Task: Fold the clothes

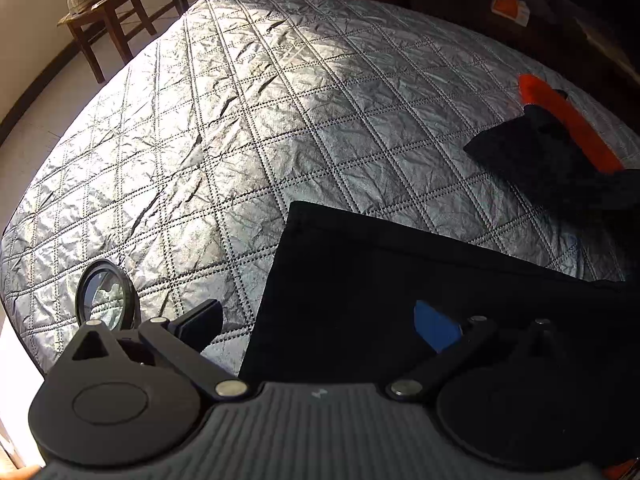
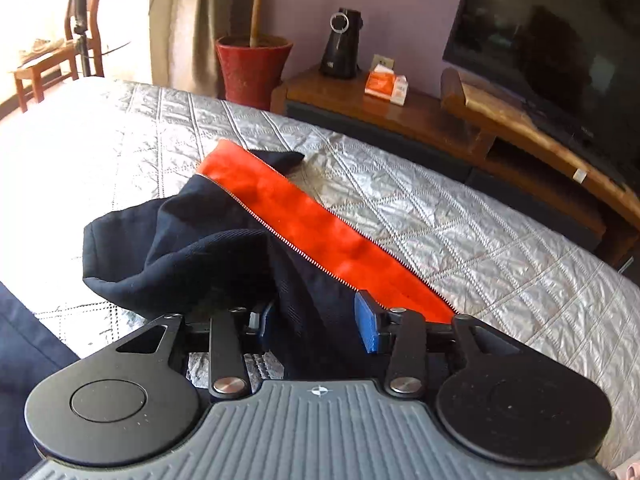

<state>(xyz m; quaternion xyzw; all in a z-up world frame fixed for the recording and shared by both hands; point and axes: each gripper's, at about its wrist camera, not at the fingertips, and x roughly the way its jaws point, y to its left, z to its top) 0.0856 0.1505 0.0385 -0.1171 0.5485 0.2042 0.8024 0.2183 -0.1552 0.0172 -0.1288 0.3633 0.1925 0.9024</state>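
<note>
A dark navy zip jacket with an orange lining strip (image 2: 304, 216) lies on a silver quilted bed cover (image 1: 240, 140). In the left wrist view a flat dark panel of the jacket (image 1: 360, 292) lies under my left gripper (image 1: 320, 324), whose fingers are spread wide with nothing between them; the orange strip (image 1: 568, 124) shows at far right. My right gripper (image 2: 316, 320) is open, its blue pads (image 2: 367, 322) on either side of a bunched fold of navy cloth (image 2: 224, 256) without pinching it.
A wooden chair with shoes (image 1: 104, 4) stands beyond the bed's far left corner. A red plant pot (image 2: 252, 68), a wooden TV unit (image 2: 500, 128) and a television (image 2: 560, 52) stand past the bed's right side. The quilt (image 2: 480, 232) stretches right of the jacket.
</note>
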